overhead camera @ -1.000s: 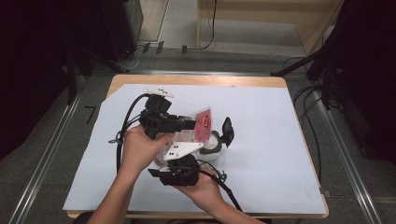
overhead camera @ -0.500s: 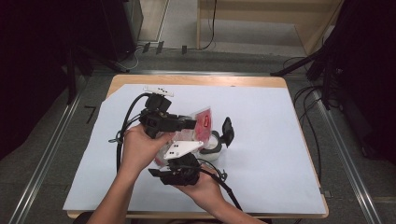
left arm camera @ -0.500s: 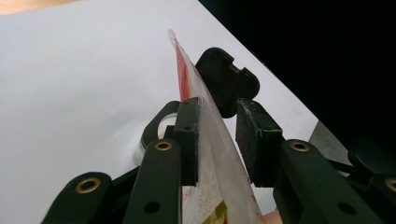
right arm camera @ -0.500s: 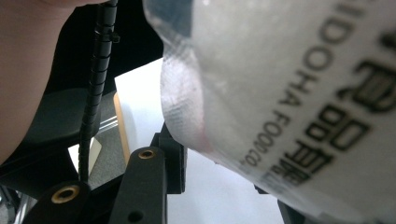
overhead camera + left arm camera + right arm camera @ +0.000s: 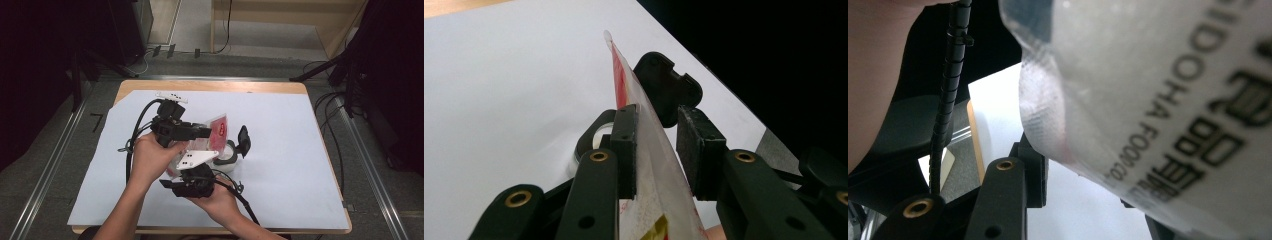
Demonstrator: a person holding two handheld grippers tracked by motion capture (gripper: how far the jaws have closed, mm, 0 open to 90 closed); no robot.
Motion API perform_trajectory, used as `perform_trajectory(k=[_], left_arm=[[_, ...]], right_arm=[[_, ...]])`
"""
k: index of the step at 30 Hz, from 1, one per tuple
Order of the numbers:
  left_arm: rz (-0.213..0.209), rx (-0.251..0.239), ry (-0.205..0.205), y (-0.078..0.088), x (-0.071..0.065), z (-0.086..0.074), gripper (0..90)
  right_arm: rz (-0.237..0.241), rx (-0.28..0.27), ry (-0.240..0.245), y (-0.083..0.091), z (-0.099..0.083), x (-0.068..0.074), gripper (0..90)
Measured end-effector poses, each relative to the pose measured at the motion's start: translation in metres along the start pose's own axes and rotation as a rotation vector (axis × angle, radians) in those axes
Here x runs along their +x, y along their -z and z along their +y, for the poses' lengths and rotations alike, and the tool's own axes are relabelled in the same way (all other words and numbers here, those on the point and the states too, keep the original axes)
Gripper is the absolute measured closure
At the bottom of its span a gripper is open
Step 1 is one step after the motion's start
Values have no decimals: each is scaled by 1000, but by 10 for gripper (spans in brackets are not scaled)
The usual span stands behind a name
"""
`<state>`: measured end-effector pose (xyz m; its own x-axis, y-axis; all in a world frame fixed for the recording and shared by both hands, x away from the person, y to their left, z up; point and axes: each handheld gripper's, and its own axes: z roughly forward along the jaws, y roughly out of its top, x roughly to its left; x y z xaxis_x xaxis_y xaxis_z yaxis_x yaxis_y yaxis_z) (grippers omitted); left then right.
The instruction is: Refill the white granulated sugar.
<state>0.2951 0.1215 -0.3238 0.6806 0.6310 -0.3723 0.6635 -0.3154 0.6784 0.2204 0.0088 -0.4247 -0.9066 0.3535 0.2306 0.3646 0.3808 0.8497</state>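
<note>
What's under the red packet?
Under the packet sits a round white cup with a black lid standing beside it. The packet and claws cover most of the cup, so what's inside is hidden.

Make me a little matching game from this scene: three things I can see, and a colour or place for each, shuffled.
Things:
1. food pouch
2. table cover
3. jar lid

Descriptions:
A. black, standing beside the jar
B. pale sheet spread over the wooden table
C. red and clear, between the jaws of the left gripper

Pairs: 1-C, 2-B, 3-A
</note>
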Motion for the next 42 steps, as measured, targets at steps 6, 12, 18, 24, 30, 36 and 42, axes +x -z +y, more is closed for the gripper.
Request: perform_trajectory(k=[6, 12, 18, 24, 30, 36, 42], left_arm=[[1, -2, -2, -1, -1, 1, 709], [4, 6, -11, -1, -3, 2, 709], [12, 14, -14, 0, -4, 2, 711], [9, 8, -16, -1, -5, 2, 712], [10, 9, -17, 0, -5, 2, 712], [6, 7, -19, 0, -5, 2, 712], [8, 5, -18, 0, -5, 2, 712]], right_arm=[[1, -3, -6, 1, 0, 0, 637], [8, -8, -12, 1, 0, 1, 636], [6, -13, -10, 1, 0, 1, 637], [4, -15, -6, 1, -1, 2, 637], [4, -14, -1, 1, -1, 2, 637], [2, -10, -2, 2, 0, 2, 637], [4, -9, -1, 2, 0, 2, 637]])
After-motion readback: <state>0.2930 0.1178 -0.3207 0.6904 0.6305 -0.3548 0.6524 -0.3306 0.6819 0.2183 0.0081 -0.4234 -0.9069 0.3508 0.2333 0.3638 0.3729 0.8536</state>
